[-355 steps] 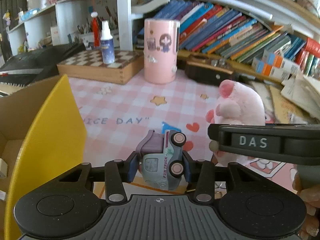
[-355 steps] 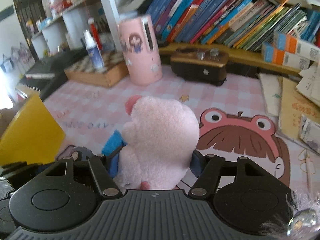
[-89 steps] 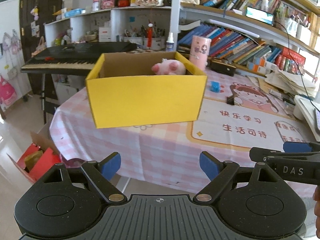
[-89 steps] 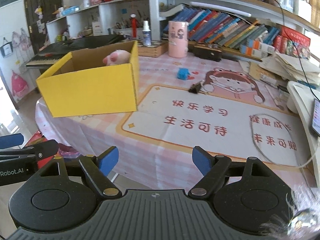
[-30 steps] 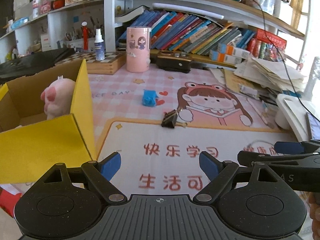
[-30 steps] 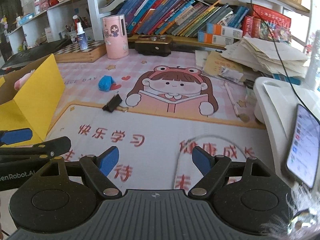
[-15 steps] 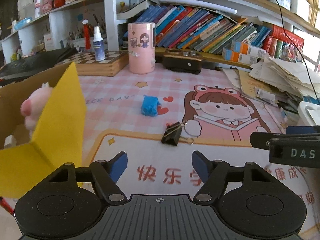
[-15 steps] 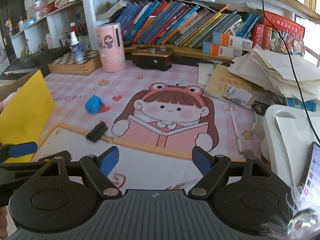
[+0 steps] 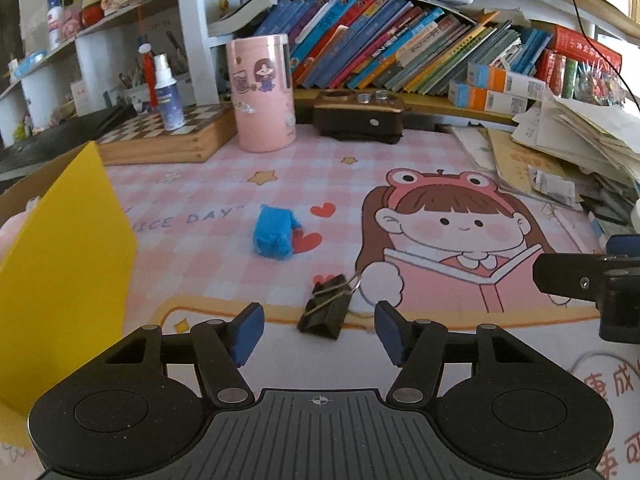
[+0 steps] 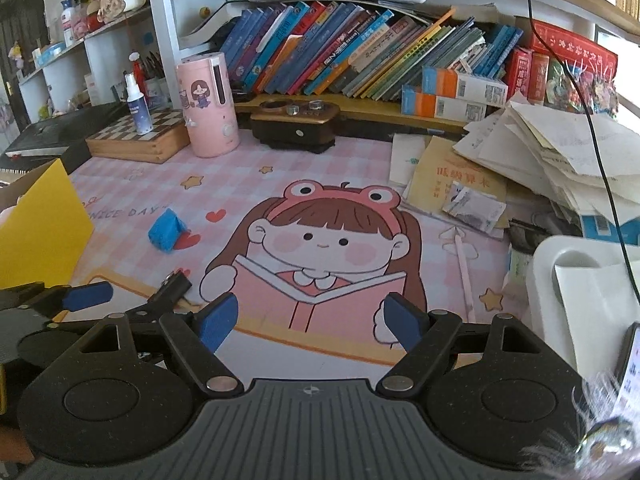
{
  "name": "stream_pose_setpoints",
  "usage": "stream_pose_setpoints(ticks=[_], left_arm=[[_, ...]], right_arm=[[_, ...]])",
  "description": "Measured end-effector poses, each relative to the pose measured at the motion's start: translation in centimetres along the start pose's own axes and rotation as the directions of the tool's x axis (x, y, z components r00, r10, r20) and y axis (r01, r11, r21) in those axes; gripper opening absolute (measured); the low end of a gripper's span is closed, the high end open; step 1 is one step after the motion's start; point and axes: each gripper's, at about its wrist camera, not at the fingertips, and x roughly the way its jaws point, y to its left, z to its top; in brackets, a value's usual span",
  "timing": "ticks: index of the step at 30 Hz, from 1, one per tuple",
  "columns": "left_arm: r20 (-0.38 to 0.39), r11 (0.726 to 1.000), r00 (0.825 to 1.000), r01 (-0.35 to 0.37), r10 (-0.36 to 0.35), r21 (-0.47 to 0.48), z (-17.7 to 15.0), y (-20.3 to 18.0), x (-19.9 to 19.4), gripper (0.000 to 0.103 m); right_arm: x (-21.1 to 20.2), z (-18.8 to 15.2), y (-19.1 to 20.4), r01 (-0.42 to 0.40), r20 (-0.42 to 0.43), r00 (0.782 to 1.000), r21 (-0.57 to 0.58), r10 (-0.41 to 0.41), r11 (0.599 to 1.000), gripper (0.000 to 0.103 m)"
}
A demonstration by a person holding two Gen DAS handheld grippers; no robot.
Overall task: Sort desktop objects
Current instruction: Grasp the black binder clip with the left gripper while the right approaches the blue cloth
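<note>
1. Desk under a smooth printed mat: pink check, stars and hearts, cartoon girl with an open book. Behind it, slanted rows of books on the shelf, loose paper stacks at right.
2. Black metal binder clip, wedge-shaped with wire handles, lying on the mat's yellow border, just ahead of and between the left gripper pads. Jaws closing, blue pads not yet pressing on it.
3. Small blue block, rumpled soft surface, on the mat beside a red heart, beyond the clip and apart from it.
4. Yellow cardboard box at left edge, brown inside; a bit of pink plush showing over its wall, remaining contents hidden.
5. Right gripper released, jaws wide over the cartoon book, nothing between.
6. Pink cylindrical container, glossy with stickers, upright by a wooden chessboard box bearing a spray bottle.
</note>
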Motion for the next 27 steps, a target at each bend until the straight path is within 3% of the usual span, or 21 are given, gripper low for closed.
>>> stream_pose_setpoints(ticks=[4,9,12,14,17,22,27], left_arm=[[0.004,1.000,1.000,-0.007,0.007,0.016,0.4,-0.4,0.7,0.059],[-0.001,0.998,1.000,-0.023,0.023,0.050,0.9,-0.8,1.9,0.047],[-0.006,0.997,1.000,-0.017,0.018,0.074,1.0,-1.2,2.5,0.035],[-0.003,0.995,1.000,-0.024,0.024,0.100,1.0,-1.5,2.8,0.017],[0.029,0.993,0.999,-0.044,0.041,0.113,0.9,-1.6,2.3,0.004],[0.043,0.996,0.999,-0.027,0.024,0.083,0.8,-0.4,1.1,0.000],[0.028,0.999,0.999,-0.025,0.026,-0.019,0.5,1.8,-0.4,0.000]], right_arm=[[0.3,0.4,-0.4,0.005,0.004,1.000,0.004,-0.005,1.000,0.079],[0.7,0.6,-0.7,0.008,-0.004,1.000,0.004,-0.008,1.000,0.079],[0.9,0.7,-0.8,0.010,-0.006,1.000,0.003,-0.010,1.000,0.079],[1.0,0.7,-0.8,0.009,-0.007,1.000,0.003,-0.009,1.000,0.079],[1.0,0.7,-0.8,0.009,-0.007,1.000,0.004,-0.009,1.000,0.079],[1.6,0.8,-0.5,-0.006,-0.014,1.000,0.013,0.006,1.000,0.079],[2.4,0.9,0.6,-0.043,-0.021,0.999,0.004,0.043,0.999,0.079]])
